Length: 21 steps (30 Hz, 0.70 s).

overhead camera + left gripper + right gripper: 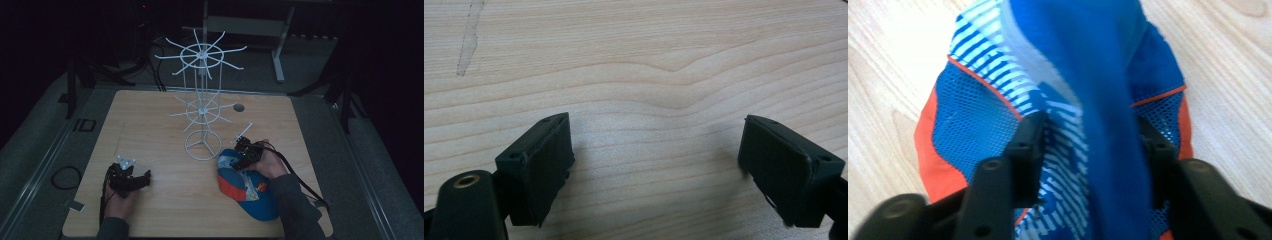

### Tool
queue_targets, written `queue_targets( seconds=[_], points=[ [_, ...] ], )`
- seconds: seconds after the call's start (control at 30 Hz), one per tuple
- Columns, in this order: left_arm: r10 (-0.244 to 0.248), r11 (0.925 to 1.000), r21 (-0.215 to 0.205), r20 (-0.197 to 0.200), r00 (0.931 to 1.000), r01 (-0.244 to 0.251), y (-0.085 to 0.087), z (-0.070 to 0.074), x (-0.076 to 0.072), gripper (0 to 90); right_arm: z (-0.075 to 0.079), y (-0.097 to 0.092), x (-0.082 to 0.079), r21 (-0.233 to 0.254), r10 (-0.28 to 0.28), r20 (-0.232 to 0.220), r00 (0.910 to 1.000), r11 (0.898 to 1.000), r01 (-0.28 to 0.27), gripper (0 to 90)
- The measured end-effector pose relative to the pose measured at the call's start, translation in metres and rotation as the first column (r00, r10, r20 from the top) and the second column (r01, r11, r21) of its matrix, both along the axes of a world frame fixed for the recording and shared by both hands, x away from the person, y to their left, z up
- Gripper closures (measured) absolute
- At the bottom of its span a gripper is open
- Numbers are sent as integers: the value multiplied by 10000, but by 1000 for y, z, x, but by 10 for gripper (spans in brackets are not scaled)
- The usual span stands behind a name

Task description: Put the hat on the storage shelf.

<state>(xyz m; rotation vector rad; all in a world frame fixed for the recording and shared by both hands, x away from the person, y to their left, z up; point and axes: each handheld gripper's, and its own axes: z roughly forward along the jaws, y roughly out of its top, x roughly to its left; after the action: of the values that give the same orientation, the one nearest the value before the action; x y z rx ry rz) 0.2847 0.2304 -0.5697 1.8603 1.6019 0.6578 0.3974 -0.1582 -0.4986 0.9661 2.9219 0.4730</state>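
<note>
A blue cap (250, 192) with orange trim and striped mesh panels lies on the wooden table (150, 115) at the front right. My right gripper (241, 159) reaches down onto its far edge. In the right gripper view the cap (1073, 65) bulges up between the jaws, and both pads press on a raised fold of its fabric, so the right gripper (1090, 135) is shut on it. My left gripper (135, 181) rests at the front left of the table. In its own view the left gripper (656, 145) stands wide open over bare wood with nothing between the jaws.
A white wire display rack (202, 100) with two tiers of radiating hooks stands on a ring base at the table's middle, just left of the cap. A small round hole (239, 107) sits behind it. Dark floor and furniture legs surround the table.
</note>
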Motion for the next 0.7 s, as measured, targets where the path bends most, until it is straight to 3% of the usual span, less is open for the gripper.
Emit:
queue_targets(
  seconds=[0.13, 0.27, 0.7],
  points=[
    [0, 10000, 4, -1, 10000, 0, 0, 0, 0, 147, -1, 0, 1, 49, 260, -217, 9994, 9997, -259, 692],
    [2, 10000, 1, 0, 10000, -2, 0, 0, 0, 147, 1, -1, -2, 245, 445, -144, 9989, 9987, -442, 848],
    [0, 10000, 3, -1, 10000, 0, 0, 0, 0, 147, 20, -10, -11, 739, 381, 384, 9985, 9964, -409, 876]
  ],
)
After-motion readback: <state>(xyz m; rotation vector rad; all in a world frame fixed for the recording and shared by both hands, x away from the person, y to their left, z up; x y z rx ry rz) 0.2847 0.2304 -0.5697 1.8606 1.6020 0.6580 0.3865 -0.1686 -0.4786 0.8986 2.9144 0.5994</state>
